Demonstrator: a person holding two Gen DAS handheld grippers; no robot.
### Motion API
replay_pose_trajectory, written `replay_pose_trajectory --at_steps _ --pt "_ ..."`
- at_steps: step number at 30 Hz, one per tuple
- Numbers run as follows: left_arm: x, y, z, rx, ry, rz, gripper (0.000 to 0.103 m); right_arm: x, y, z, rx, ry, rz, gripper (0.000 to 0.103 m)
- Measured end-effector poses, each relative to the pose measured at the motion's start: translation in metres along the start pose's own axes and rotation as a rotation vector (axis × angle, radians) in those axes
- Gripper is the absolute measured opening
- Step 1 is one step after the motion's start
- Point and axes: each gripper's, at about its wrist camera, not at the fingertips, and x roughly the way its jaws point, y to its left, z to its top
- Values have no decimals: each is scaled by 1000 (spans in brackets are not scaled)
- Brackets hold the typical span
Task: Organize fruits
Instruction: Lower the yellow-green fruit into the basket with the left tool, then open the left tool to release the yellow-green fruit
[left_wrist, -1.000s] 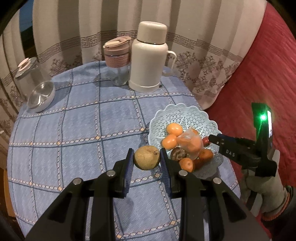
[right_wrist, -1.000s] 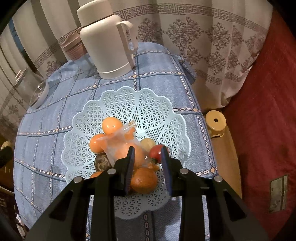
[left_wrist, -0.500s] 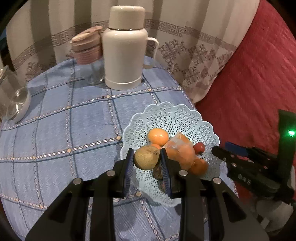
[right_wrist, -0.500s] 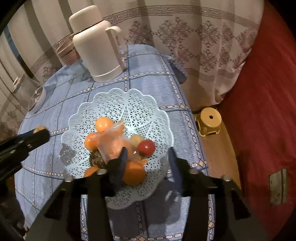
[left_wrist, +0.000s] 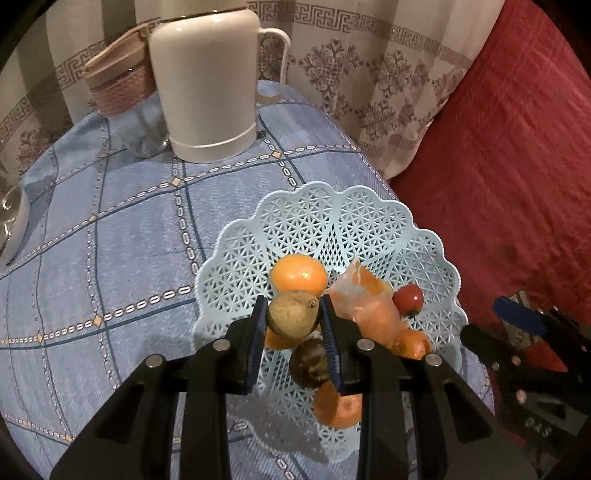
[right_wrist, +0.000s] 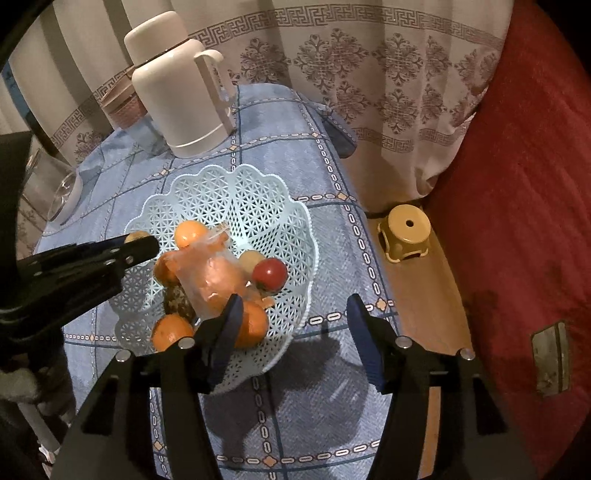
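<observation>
My left gripper (left_wrist: 291, 321) is shut on a brown-green pear (left_wrist: 292, 318) and holds it above the near left part of the pale blue lattice basket (left_wrist: 332, 218). The basket holds several oranges (left_wrist: 298, 274), a clear bag of orange fruit (left_wrist: 369, 306), a red tomato (left_wrist: 408, 298) and a dark fruit (left_wrist: 309, 363). In the right wrist view the basket (right_wrist: 258, 199) lies ahead, and the left gripper (right_wrist: 138, 243) reaches over its left rim. My right gripper (right_wrist: 293, 310) is open and empty, above the basket's near right rim.
A white thermos jug (left_wrist: 205, 81) and a glass jar with a pink lid (left_wrist: 123, 99) stand at the table's far side. A glass jar (right_wrist: 51, 188) lies at the left. A small yellow stool (right_wrist: 404, 232) stands on the floor beside a red sofa (right_wrist: 517, 184).
My left gripper carried the pear rightwards from the tablecloth to above the basket. My right gripper opened and drew back from the fruit towards the basket's near right rim.
</observation>
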Motion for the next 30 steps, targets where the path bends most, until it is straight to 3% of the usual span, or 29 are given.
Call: replay_pose_trajectory --at_steps 13,30 --pt "20 -12 7 34 26 3 29 -2 -1 -8 8 14 9 60" --pt "12 -13 6 31 2 8 30 -11 4 -12 -10 10 14 60"
